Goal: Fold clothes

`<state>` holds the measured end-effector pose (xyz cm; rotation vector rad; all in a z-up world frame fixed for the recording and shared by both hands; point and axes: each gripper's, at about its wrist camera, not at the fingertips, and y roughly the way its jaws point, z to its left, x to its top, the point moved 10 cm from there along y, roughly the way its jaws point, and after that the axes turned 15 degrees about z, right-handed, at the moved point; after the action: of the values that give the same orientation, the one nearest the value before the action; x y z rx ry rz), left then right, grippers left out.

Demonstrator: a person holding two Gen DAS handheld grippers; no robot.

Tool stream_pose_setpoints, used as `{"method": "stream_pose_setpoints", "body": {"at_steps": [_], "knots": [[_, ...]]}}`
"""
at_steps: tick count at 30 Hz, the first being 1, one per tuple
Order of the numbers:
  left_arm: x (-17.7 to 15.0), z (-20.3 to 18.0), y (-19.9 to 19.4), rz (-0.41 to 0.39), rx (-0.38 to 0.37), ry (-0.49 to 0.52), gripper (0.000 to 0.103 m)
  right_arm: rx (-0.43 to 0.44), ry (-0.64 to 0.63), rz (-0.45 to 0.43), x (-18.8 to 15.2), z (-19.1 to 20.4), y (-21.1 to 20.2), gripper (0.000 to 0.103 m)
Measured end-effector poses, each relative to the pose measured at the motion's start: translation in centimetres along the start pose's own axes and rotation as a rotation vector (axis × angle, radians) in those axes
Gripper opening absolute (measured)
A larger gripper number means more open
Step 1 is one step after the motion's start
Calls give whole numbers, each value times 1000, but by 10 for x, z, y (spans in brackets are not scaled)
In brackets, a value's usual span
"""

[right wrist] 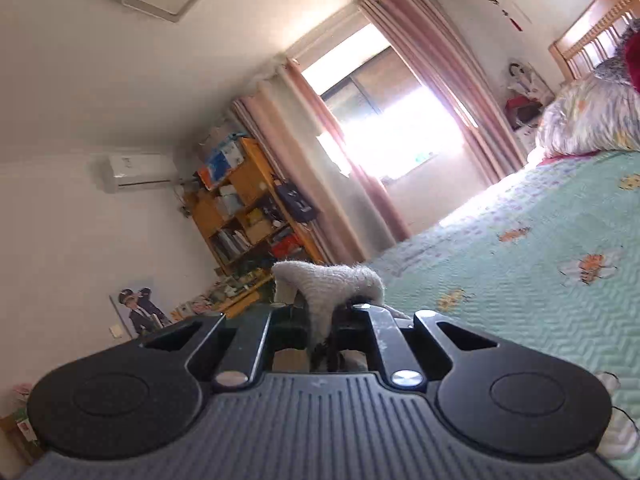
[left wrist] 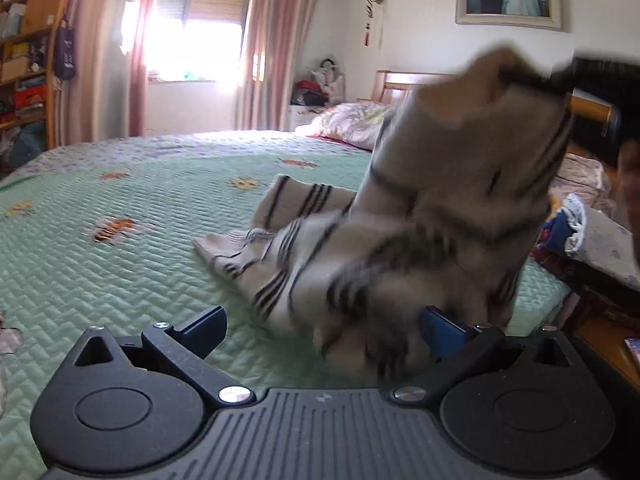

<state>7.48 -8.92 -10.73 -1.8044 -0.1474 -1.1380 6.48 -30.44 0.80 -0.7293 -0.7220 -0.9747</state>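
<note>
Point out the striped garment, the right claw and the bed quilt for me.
striped garment (left wrist: 448, 184): left wrist view, on its raised, blurred middle.
right claw (right wrist: 320, 320): right wrist view, between its fingertips, pinched on pale cloth.
bed quilt (left wrist: 140, 272): left wrist view, on bare green quilting left of the garment.

soft striped knit garment (left wrist: 400, 208), quilted matt green bedspread (left wrist: 140, 272), matt black plastic left hand-held gripper (left wrist: 324, 328), glossy wooden headboard (right wrist: 592, 40)
</note>
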Motion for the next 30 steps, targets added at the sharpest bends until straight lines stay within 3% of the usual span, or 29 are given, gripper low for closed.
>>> {"method": "stream_pose_setpoints", "body": {"at_steps": [3,5,8,13,15,18,20,23,25,28,30], "knots": [[3,-22,10,24,-44,47,103,-110,146,95,-37,-50,8,11],[6,-42,16,27,-48,127,103,-135,211,123,-61,-65,8,11],[16,-61,29,24,-21,236,103,-121,231,147,-79,-62,12,11],[27,-89,63,58,25,398,103,-58,235,117,-74,-50,4,11],[21,-90,80,98,41,399,103,-18,253,96,-68,-47,-5,11],[12,-87,89,120,7,297,103,37,231,73,-63,-36,-17,11],[7,-83,92,119,41,257,102,40,227,84,-68,-34,-16,11],[4,-78,91,102,67,223,76,29,243,105,-80,-36,-13,11],[11,-75,82,72,75,212,52,15,236,110,-85,-38,-13,11],[31,-66,51,-28,134,183,38,28,235,113,-84,-35,-15,11],[47,-59,21,-116,198,174,35,43,213,108,-80,-24,-16,12]]}}
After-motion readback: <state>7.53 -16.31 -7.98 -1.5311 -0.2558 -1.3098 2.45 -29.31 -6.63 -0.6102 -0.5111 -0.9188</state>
